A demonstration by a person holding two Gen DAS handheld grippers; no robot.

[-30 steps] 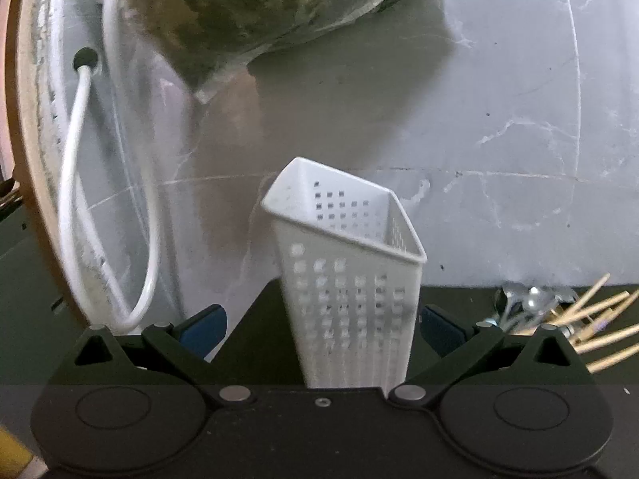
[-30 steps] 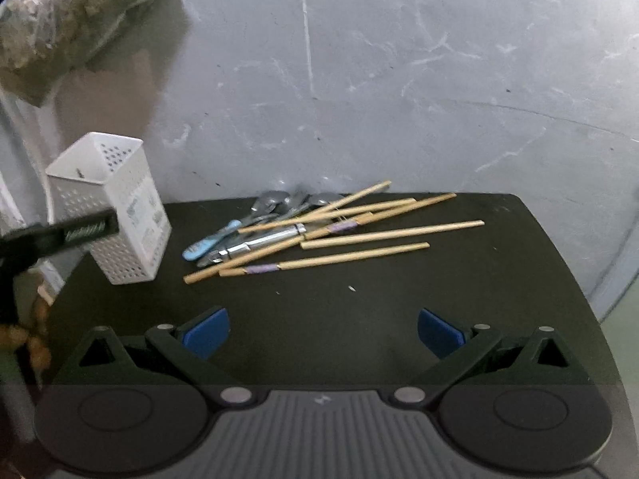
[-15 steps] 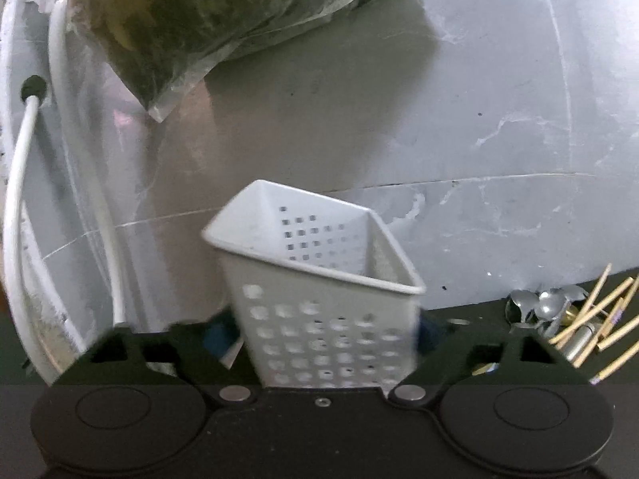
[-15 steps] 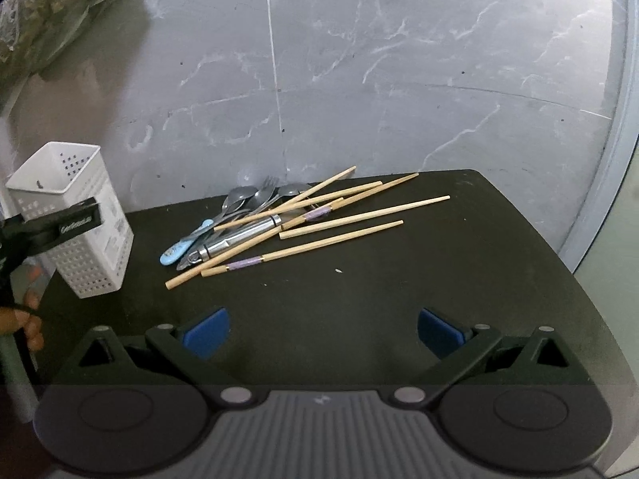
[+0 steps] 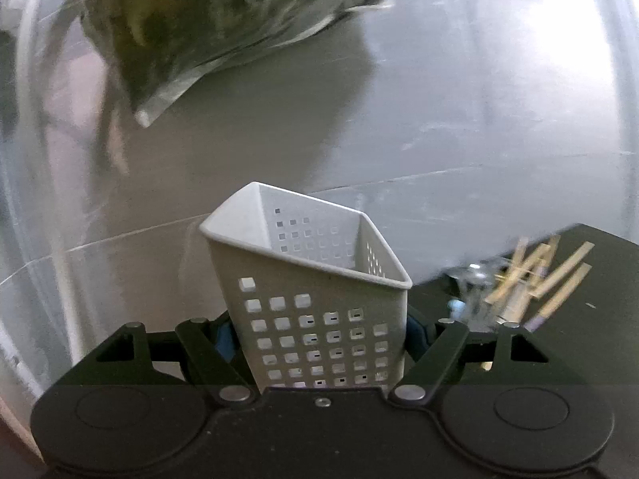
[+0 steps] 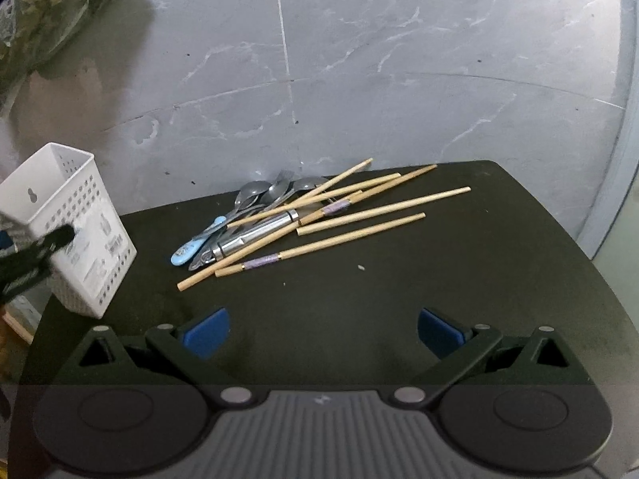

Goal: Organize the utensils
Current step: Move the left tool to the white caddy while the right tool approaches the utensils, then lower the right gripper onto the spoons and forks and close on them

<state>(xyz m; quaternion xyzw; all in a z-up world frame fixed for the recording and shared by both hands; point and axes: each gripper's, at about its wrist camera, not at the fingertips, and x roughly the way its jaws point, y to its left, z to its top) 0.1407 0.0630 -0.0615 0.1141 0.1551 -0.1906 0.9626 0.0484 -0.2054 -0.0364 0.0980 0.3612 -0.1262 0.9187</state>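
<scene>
Since the earlier frames, the white perforated holder has tilted more in the left wrist view and sits clamped between the left gripper jaws, its blue pads pressed against both side walls; the background there is smeared with motion blur. Seen from the right wrist view, the same holder now leans at about 9 o'clock over the near-left corner of the black desk, with one dark finger of the left gripper across its face; whether its base touches the desk cannot be told. Scattered at about 12 o'clock on the desk lies the utensil pile: wooden chopsticks, some with purple bands, crossing metal spoons, a blue-handled spoon and a shiny metal tool. That pile lies well apart from the holder. Hovering over the near edge of the desk, the right gripper has its jaws wide apart with nothing between them. Behind the desk stands a grey marbled wall, with a clear bag of dried greens at 10 o'clock.
</scene>
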